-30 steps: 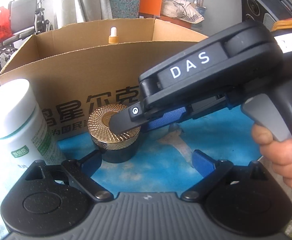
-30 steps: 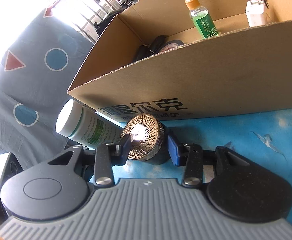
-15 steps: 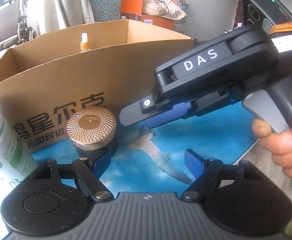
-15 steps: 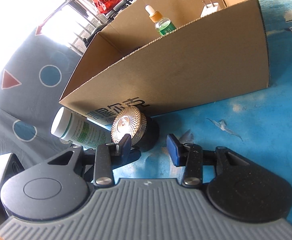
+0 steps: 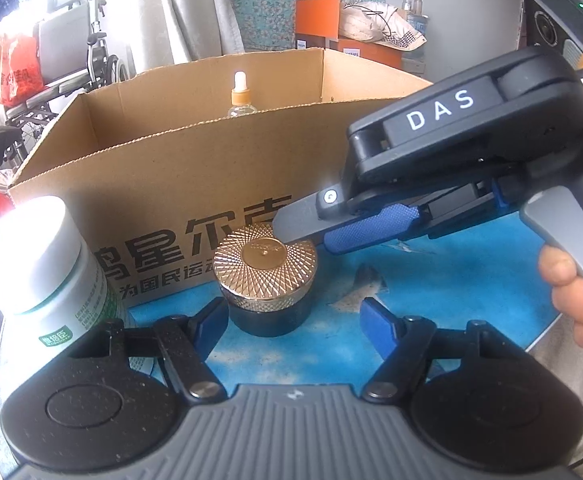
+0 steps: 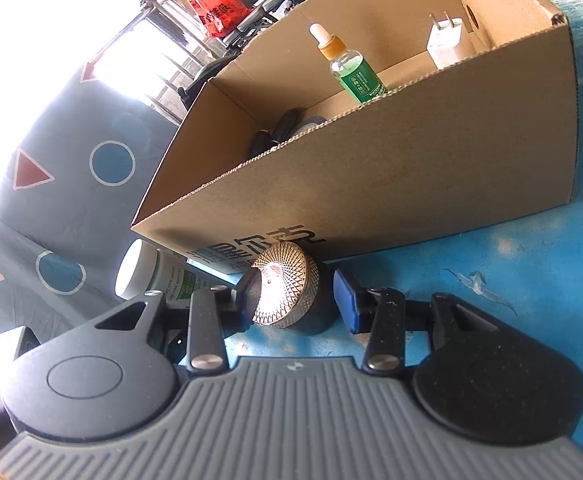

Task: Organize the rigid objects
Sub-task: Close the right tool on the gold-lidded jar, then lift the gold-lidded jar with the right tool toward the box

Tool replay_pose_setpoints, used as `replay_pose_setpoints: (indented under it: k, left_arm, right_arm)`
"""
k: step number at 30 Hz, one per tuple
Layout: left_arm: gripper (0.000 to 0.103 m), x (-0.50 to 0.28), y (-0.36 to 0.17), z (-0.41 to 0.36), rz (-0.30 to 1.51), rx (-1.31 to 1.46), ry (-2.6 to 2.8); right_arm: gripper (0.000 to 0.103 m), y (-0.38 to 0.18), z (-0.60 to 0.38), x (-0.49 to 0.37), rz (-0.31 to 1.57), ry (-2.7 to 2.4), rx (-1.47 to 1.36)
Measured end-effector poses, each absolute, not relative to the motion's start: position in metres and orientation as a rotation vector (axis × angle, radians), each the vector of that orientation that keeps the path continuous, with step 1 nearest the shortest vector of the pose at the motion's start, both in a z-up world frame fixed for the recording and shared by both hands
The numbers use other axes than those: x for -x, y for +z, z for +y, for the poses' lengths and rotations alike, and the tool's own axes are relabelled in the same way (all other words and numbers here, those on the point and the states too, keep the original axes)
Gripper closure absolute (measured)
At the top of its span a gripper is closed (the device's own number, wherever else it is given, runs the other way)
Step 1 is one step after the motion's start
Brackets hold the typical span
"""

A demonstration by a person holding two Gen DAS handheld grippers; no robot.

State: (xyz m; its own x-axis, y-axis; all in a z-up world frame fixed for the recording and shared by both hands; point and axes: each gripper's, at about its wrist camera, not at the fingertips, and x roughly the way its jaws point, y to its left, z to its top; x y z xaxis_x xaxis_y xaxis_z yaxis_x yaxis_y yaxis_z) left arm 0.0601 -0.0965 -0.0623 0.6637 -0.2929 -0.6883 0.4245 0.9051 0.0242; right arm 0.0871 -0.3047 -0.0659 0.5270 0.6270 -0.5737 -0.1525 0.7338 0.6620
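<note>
Both grippers, left and right, stand open astride the jar, unclamped, the left's jaws just narrowing, pending transfer into the box.

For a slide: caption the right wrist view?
Right gripper straddling gold-lidded jar before cardboard box.

The jar is black with a gold, fine-ridged lid. The box is brown cardboard with black print. The bottle is white with a green label. The mat is blue. The dropper is green, orange-collared.
</note>
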Motion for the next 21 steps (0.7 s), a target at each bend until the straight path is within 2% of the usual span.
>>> replay_pose_setpoints:
  k: [13, 21]
  left_arm:
    - [0.031, -0.067, -0.065, -0.096, 0.732, -0.174, -0.408]
    - [0.031, -0.067, -0.066, -0.119, 0.736, -0.212, -0.492]
  right_arm:
    - [0.063, -0.075, -0.289, -0.108, 0.913, 0.496, -0.571]
    - [0.061, -0.074, -0.311, -0.098, 0.897, 0.462, -0.575]
